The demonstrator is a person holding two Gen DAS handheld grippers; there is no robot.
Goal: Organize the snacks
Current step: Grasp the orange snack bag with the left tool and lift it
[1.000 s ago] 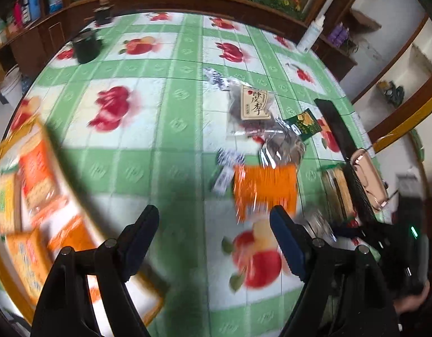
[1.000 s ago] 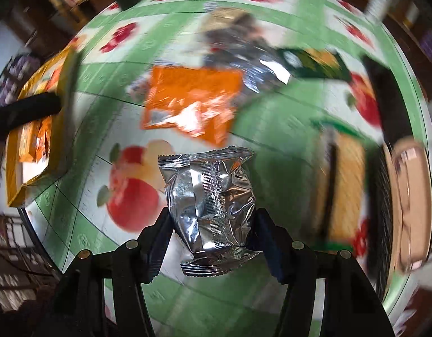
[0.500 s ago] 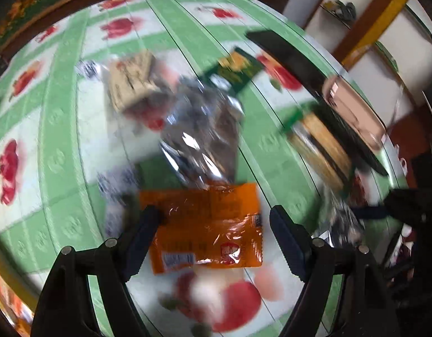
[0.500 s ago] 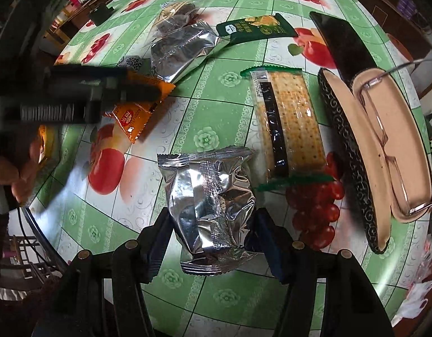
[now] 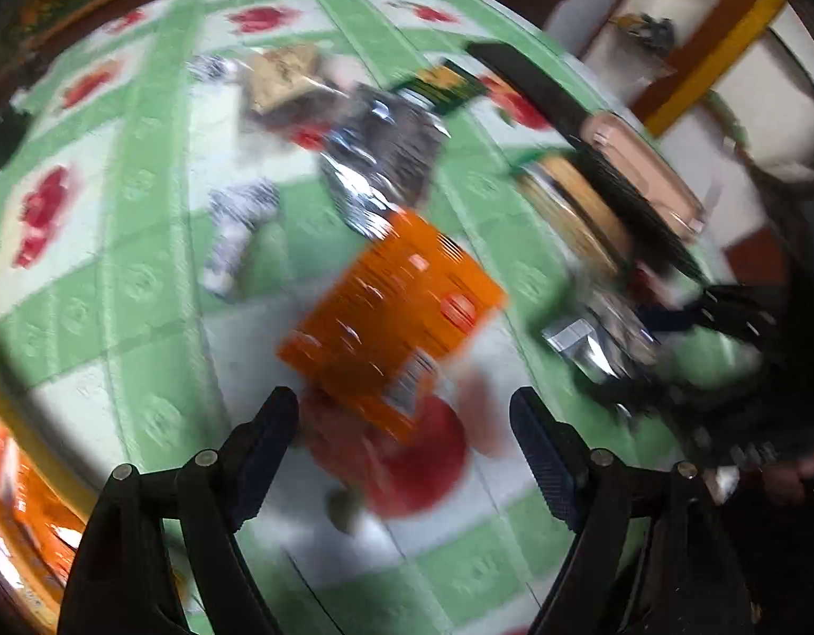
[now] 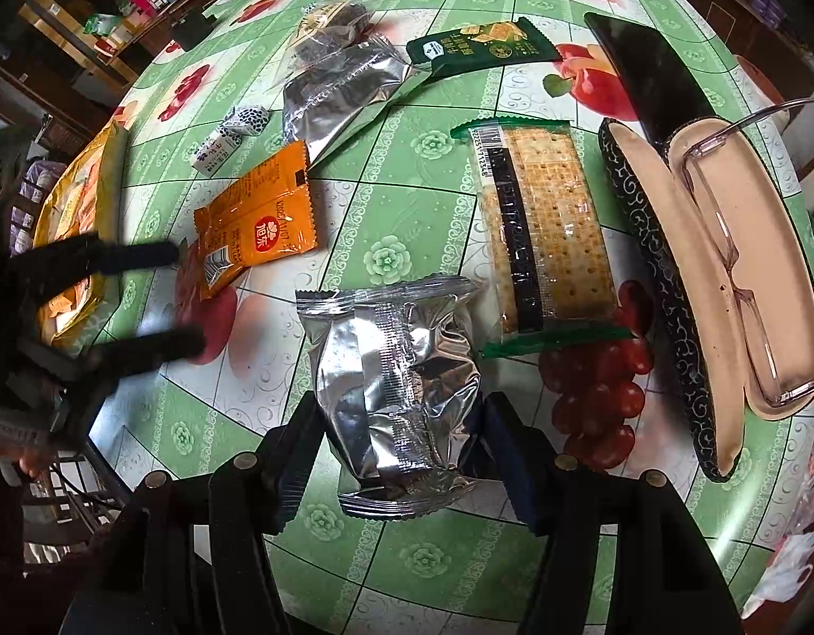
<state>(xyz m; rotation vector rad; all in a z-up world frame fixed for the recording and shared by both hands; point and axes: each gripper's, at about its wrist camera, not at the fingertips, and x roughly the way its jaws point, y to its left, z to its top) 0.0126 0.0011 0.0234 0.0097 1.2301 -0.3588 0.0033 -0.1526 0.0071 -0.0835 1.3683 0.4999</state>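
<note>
Right gripper (image 6: 399, 434) – fingers opening around silver packet (image 6: 393, 370); left gripper (image 5: 404, 428) open, empty – above orange packet (image 5: 391, 312) on desk (image 5: 142, 286).

The desk (image 6: 385, 259) has a green and white cloth with red fruit on it. On it lie an orange packet (image 6: 258, 225), a cracker pack (image 6: 544, 227), a green packet (image 6: 486, 47), a silver bag (image 6: 343, 90), a small box (image 6: 232, 140), a glasses case (image 6: 713, 286) and a yellow tray (image 6: 110, 159).
</note>
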